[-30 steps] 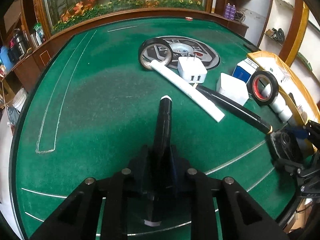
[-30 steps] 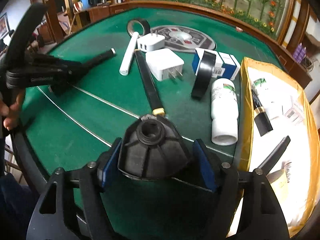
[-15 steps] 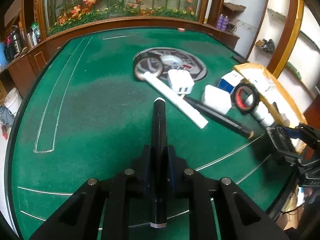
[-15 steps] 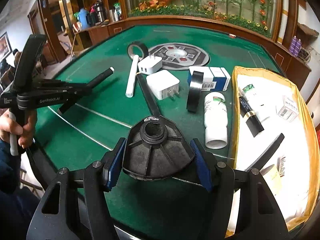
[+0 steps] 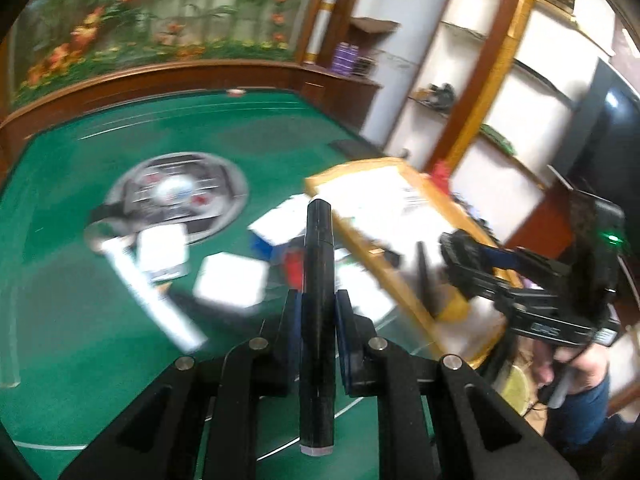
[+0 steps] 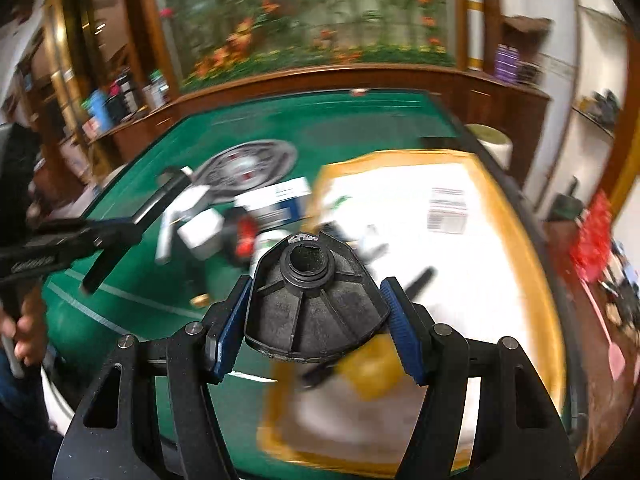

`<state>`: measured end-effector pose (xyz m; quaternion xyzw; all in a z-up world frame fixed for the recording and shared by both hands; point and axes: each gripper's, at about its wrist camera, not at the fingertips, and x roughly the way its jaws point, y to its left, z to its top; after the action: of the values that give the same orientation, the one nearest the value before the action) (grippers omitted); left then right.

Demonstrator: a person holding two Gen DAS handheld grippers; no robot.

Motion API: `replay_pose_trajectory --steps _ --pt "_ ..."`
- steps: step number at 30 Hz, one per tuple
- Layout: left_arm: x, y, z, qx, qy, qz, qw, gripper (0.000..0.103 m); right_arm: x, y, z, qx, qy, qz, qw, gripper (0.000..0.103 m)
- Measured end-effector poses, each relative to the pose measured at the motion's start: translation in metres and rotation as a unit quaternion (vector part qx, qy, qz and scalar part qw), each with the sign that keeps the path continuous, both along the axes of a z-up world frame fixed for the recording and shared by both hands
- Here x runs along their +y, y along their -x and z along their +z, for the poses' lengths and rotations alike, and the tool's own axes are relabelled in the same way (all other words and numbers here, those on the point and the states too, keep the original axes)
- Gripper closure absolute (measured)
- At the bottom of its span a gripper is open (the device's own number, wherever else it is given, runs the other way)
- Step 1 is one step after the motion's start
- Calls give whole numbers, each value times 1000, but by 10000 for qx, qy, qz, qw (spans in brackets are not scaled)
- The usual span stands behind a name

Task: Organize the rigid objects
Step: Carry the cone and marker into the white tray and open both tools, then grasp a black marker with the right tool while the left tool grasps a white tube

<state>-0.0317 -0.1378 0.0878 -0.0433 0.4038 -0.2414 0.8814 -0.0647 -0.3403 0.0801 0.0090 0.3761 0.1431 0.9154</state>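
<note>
Green table [image 6: 360,120], yellow tray [image 6: 532,264] w/ blurry bits; L tool [image 5: 316,312] clamping black marker [image 5: 318,320], R tool [image 6: 316,320] gripping black funnel-ish cap [image 6: 312,308].

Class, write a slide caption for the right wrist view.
Right gripper clamps a black ribbed cap above the yellow-rimmed tray.

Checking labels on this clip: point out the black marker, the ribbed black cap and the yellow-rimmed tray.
black marker [image 5: 318,280], left wrist view, mid barrel
ribbed black cap [image 6: 316,312], right wrist view, ribbed skirt
yellow-rimmed tray [image 6: 516,216], right wrist view, right rim
</note>
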Motion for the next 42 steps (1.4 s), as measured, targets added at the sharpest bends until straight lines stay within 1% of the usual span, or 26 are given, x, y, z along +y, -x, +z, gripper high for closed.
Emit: replay_pose_trajectory --steps 3,5,9,14,16,25,30,32,36,40,42 --pt "-40 -12 -2 127 95 -362 9992 87 -27 -9 0 31 25 -415 9991 39" --pt "-59 -15 -5 206 127 -545 9982 87 -43 -14 -2 86 28 -644 9979 39" --pt "-100 -26 -21 441 94 -820 9956 87 -67 -29 -12 290 14 -922 9953 39" --pt "-121 -35 -37 632 -69 -762 9951 87 -84 -45 -24 495 17 -1098 9927 39" --pt "-127 -40 -43 707 -118 -741 9947 87 -86 -52 -27 577 -95 -1062 9926 39" --pt "-136 -48 -56 900 -130 -624 9939 87 -78 -86 -33 836 83 -1007 9914 39" --pt "-133 -47 -54 847 -19 -596 9946 86 -74 -97 -37 961 214 -1000 9901 38" --pt "-132 -46 -54 850 21 -634 9944 86 -72 -97 -37 970 248 -969 9902 38" --pt "-130 -42 -54 906 12 -645 9938 86 -75 -94 -35 934 165 -994 9905 38" --pt "-120 -32 -47 861 81 -663 9940 86 -78 -80 -23 752 -85 -1088 9912 38" --pt "-113 -29 -41 829 156 -655 9943 86 -76 -69 -13 580 -243 -1124 9917 37"
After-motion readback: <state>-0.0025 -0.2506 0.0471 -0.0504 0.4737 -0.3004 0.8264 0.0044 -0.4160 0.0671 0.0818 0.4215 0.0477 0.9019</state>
